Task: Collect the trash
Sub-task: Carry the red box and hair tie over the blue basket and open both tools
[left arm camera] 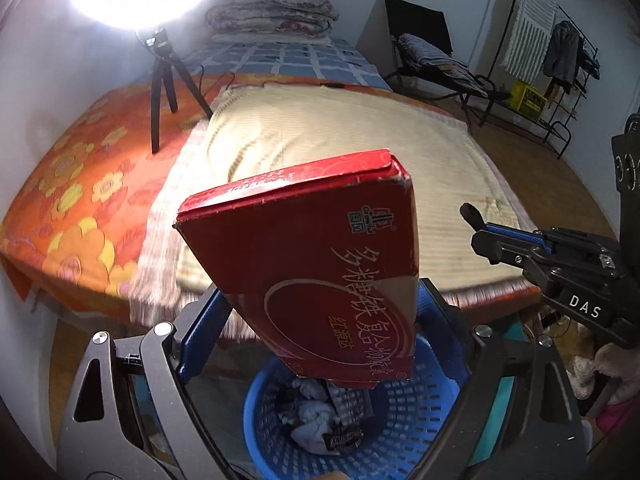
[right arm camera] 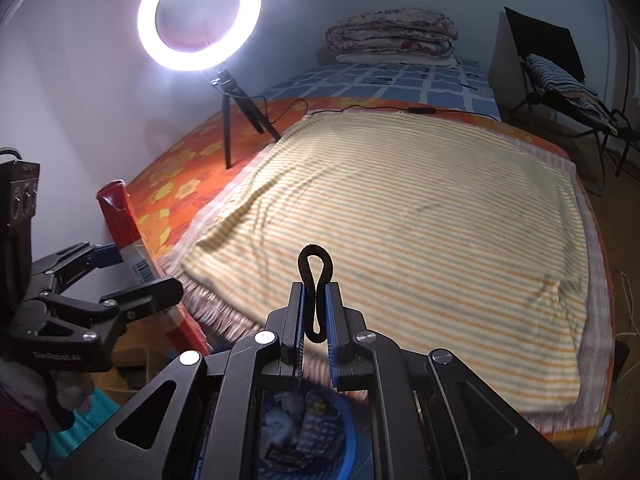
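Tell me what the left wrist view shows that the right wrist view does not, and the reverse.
Only the left wrist view shows the printed face of the red box held in the left gripper, the clothes rack by the wall, and the yellow crate.

Only the right wrist view shows the black hair tie pinched in the right gripper, and the ring light's full circle.

Both show the striped blanket, the folded quilt, the blue basket holding crumpled trash, and the red box.
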The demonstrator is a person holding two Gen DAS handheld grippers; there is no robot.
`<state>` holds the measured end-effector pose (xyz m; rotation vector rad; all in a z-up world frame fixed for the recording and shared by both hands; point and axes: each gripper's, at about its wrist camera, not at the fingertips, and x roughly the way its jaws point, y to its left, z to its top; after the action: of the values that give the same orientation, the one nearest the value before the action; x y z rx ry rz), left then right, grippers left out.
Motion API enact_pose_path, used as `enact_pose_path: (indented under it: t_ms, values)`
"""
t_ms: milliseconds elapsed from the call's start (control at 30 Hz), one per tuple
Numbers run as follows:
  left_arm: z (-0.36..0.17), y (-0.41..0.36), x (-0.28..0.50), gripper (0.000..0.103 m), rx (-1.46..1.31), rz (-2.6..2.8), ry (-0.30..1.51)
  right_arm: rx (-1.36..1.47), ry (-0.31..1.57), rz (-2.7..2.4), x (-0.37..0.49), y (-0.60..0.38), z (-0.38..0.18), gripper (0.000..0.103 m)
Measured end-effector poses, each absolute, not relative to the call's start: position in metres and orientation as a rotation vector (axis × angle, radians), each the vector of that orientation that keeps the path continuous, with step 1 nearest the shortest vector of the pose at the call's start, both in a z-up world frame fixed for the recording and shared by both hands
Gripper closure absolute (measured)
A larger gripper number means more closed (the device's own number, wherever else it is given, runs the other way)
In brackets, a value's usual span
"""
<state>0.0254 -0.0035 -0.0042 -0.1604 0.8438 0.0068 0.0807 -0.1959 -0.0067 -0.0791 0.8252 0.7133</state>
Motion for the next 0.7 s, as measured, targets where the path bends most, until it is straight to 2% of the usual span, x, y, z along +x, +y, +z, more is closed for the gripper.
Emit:
enact_pose_path:
  t_ms: [700]
  values:
    - [-0.053,-0.018,-0.028,0.012,-0.151,-0.020,0.936,-0.070,0.940,0.741,0.014,-0.200,-0.054,0.095]
